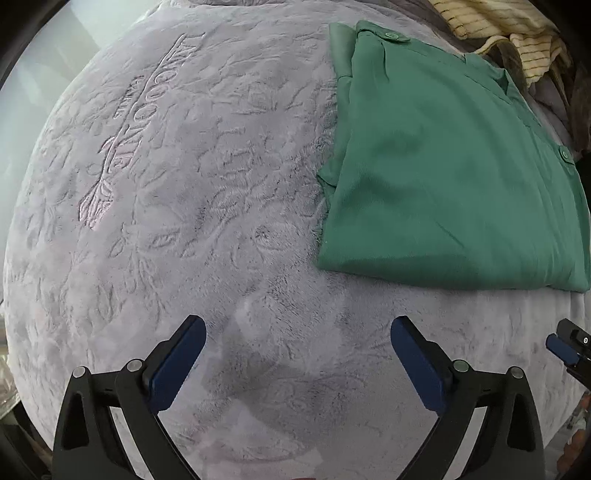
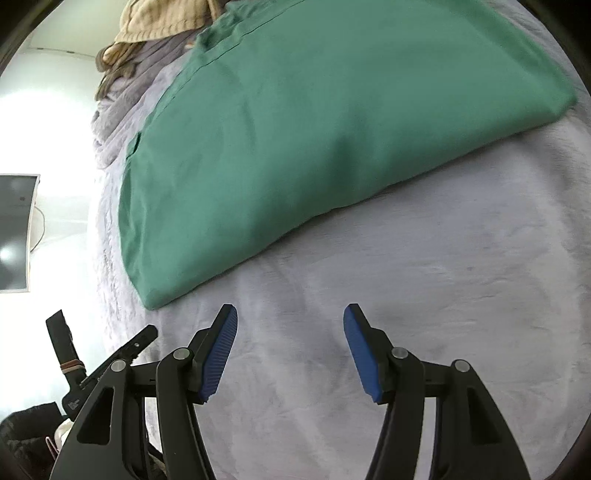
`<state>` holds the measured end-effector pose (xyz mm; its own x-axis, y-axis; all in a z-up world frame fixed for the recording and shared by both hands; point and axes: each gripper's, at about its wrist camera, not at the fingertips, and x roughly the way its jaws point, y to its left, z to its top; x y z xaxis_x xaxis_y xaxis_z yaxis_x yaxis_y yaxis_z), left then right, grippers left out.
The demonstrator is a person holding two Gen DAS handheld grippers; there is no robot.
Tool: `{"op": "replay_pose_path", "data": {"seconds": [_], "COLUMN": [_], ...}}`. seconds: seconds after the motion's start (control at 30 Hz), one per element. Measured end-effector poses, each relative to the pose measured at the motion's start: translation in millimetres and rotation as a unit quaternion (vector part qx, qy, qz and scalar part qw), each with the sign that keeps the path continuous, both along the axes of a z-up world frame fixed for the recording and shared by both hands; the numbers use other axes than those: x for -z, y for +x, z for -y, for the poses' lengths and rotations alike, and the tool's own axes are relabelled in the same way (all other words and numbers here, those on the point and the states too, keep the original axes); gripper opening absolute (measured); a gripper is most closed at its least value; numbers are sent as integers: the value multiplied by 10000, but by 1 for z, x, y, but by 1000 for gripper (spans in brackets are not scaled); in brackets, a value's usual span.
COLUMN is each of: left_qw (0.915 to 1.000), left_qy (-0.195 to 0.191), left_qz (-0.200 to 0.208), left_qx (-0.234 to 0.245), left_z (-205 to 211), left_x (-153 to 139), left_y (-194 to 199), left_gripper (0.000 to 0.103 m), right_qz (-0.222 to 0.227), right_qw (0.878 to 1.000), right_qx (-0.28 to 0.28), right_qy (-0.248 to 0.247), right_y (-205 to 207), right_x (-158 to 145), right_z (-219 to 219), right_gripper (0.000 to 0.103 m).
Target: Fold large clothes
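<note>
Green garment (image 1: 443, 177): folded into a flat rectangle on the blanket, ahead and right in the left wrist view; right edge cut off by the lens rim there. Fills the upper half of the right wrist view (image 2: 314, 122), far edge lost at the top of the frame.
Buttons: two green ones visible along the far and right edges in the left view; none legible in the right view.
Grey blanket (image 1: 221, 184): plush, embossed with leaves and lettering; lettering too warped to read. Smoother and paler under the right gripper (image 2: 424, 277).
Left gripper (image 1: 297, 363): blue pads wide apart, nothing between them, over bare blanket, short of the garment's near fold.
Right gripper (image 2: 290, 352): pads spread, nothing held, just short of the garment's near fold. Only a blue tip and a black part visible at the left view's right edge (image 1: 565, 347).
Clothes pile (image 1: 509, 40): yellow striped fabric over grey and brown cloth behind the garment, mostly cropped; blurred in the right view (image 2: 155, 26).
Dark screen (image 2: 14, 232): at far left, half cut off, glare around it.
Lower-left clutter (image 2: 70, 369): black strap and clip shapes, hard to identify.
</note>
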<state>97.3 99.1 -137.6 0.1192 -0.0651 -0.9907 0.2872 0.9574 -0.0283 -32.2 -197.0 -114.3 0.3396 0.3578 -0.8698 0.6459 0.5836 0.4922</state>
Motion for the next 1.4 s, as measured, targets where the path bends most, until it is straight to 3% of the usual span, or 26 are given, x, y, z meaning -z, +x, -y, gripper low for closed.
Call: {"op": "replay_pose_path", "data": {"seconds": [0.13,0.3,0.4,0.67,0.8,0.9,1.0,1.17,1.2,1.27,1.3,1.33,1.4], "left_qw": [10000,10000,10000,9993,9964,9893,9782,9529,9488,9404,9347,9304,9225], "left_qy": [-56,36,26,-274,-756,-1337,-1916,-2836,-2952,-3178,-3324,-3422,-3595], "left_qz": [-46,80,58,-116,-50,-301,-440,-713,-781,-922,-1003,-1064,-1166], "left_qx": [-29,20,46,-210,-375,-504,-665,-809,-811,-784,-764,-769,-784], "left_z": [-3,-6,-8,-21,-39,-50,-59,-59,-55,-46,-41,-37,-26], "left_x": [1,2,3,8,5,6,3,2,0,0,2,4,6], "left_y": [-1,5,10,38,55,68,78,89,89,92,91,93,95], "left_gripper": [100,101,101,101,101,101,101,101,101,101,101,101,101], "right_qz": [67,208,413,764,850,994,1218,1363,1373,1417,1402,1386,1581], "right_qw": [9999,9992,9973,9884,9828,9746,9671,9513,9477,9453,9487,9539,9538], "right_qx": [-59,-46,-17,12,242,510,772,1374,1461,1423,1323,1197,1052], "right_qy": [112,350,610,1311,1619,1942,2095,2399,2484,2572,2507,2377,2327], "right_y": [14,29,40,74,84,91,96,87,85,82,84,85,87], "right_x": [2,7,12,27,39,49,55,63,64,62,59,55,46], "right_z": [-11,-21,-30,-54,-59,-62,-62,-58,-57,-55,-54,-53,-47], "right_gripper": [71,73,84,84,84,84,85,83,79,49,22,15,12]}}
